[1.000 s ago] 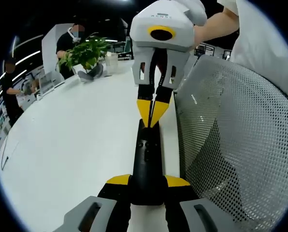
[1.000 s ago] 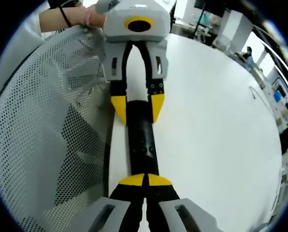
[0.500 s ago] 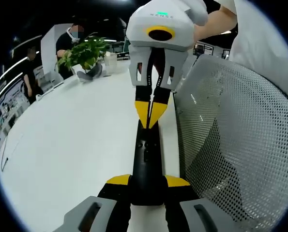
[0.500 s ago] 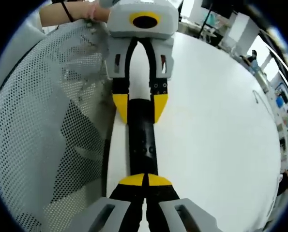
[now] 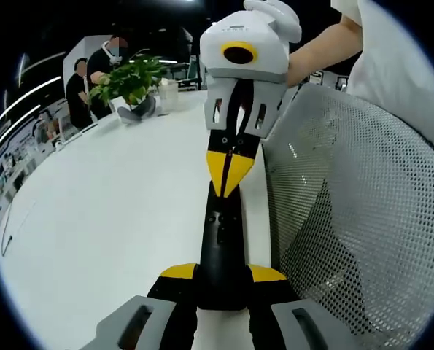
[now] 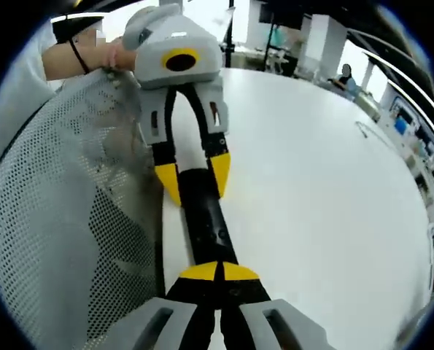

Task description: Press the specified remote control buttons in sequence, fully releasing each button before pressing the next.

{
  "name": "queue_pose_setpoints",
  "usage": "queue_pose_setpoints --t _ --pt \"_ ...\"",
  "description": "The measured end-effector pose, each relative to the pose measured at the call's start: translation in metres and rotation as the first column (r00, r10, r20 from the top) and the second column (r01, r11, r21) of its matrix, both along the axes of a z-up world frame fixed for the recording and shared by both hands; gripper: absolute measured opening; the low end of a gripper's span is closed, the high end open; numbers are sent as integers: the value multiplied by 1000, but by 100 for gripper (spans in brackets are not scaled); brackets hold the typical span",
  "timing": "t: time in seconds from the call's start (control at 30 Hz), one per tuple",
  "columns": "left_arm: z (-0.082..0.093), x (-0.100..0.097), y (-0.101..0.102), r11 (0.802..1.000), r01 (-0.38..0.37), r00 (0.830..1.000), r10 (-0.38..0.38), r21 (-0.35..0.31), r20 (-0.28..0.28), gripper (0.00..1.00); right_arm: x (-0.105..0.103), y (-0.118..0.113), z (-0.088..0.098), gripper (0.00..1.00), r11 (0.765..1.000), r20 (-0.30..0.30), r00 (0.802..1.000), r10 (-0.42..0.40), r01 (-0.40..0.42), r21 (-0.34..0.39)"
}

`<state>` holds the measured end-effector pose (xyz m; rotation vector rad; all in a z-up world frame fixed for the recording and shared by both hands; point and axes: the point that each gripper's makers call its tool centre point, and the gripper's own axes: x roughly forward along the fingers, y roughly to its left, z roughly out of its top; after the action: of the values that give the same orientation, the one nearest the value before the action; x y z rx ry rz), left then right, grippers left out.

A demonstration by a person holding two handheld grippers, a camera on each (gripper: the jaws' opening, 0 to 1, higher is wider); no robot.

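Left claw (image 5: pixel 222 271) holds the near end of a long black remote control (image 5: pixel 221 237), with one yellow tip on each side of it. That grip looks like it is there to keep the remote from sliding on the white table (image 5: pixel 107 219) while a button gets pushed. In the right gripper view the same claw (image 6: pixel 192 177) comes in from the far side, and its two tips sit on either side of the remote's (image 6: pixel 204 221) far end.

The right claw (image 5: pixel 228 175) is pinched shut, so its two yellow tips make one point, like a finger. In the left gripper view that point comes down at the far end of the remote, just past the small round buttons (image 5: pixel 219 227). I cannot tell if it is touching or just above. In the right gripper view its own tips (image 6: pixel 217 272) are together right over the remote.

The remote lies along the table edge, next to a grey mesh chair back (image 5: pixel 348 211). A green plant (image 5: pixel 129 82) stands far away on the table, well apart from the work
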<state>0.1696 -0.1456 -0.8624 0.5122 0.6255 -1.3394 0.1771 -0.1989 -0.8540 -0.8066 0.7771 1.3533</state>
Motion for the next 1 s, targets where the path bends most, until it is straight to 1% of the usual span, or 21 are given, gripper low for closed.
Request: queue_pose_setpoints --t 0.1,0.2,0.47,0.6,0.67,0.73,0.77,0.8,0.9,0.97,1.0 --pt "0 0 0 1000 0 1000 0 0 0 24 -1 1 -1 0 999 12 1000 28 -28 -27" --pt "0 0 0 1000 5 1000 -5 0 2 24 -1 3 -2 0 993 51 994 100 -97 -67" --pt "1 0 0 1000 7 1000 -7 -1 1 24 -1 4 -4 0 975 63 982 180 -169 -145" --pt "0 0 0 1000 6 1000 -6 0 0 24 0 5 -4 0 966 48 978 202 -191 -174" --pt "0 0 0 1000 5 1000 -5 0 0 24 0 4 -4 0 966 48 978 203 -192 -175" --pt "0 0 0 1000 6 1000 -6 -1 0 24 1 4 -4 0 975 45 984 170 -162 -155" --pt "0 0 0 1000 7 1000 -7 -1 1 24 1 4 -4 0 983 38 990 135 -129 -134" --pt "0 0 0 1000 7 1000 -7 -1 1 24 1 4 -3 0 986 36 993 117 -111 -123" --pt "0 0 0 1000 4 1000 -4 -1 -1 24 1 4 -3 0 991 34 995 89 -86 -100" --pt "0 0 0 1000 3 1000 -3 -2 -1 24 -1 4 -3 0 992 41 995 88 -84 -97" --pt "0 0 0 1000 2 1000 -2 -3 -2 24 -2 3 -2 0 991 51 994 101 -96 -96"
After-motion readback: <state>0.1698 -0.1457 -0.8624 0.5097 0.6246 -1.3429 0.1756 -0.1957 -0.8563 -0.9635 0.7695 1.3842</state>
